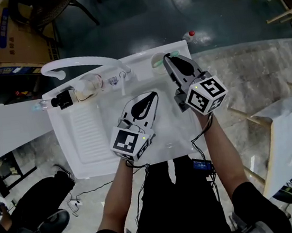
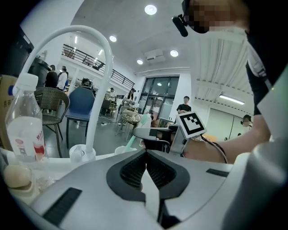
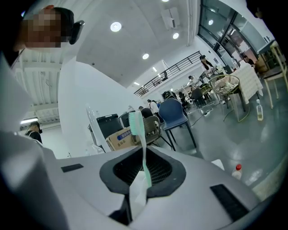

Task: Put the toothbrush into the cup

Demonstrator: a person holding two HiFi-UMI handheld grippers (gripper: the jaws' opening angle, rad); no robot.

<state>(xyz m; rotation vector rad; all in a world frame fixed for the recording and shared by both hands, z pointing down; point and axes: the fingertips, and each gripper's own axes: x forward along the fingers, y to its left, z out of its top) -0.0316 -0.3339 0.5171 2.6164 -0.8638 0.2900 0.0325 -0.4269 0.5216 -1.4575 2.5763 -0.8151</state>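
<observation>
Your right gripper (image 1: 169,62) has its jaws clamped on the toothbrush (image 3: 137,122) handle, with the bristle end sticking out past the tips. That hold, I judge, lets you steer it over the cup (image 1: 157,61), just beside it at the upper middle of the head view. Your left gripper (image 1: 153,97) hangs over the counter (image 1: 85,137), jaws shut and empty, likely parked clear.

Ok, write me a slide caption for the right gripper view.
Right gripper shut on the mint-green toothbrush, whose bristled head stands up beyond the jaw tips.
</observation>
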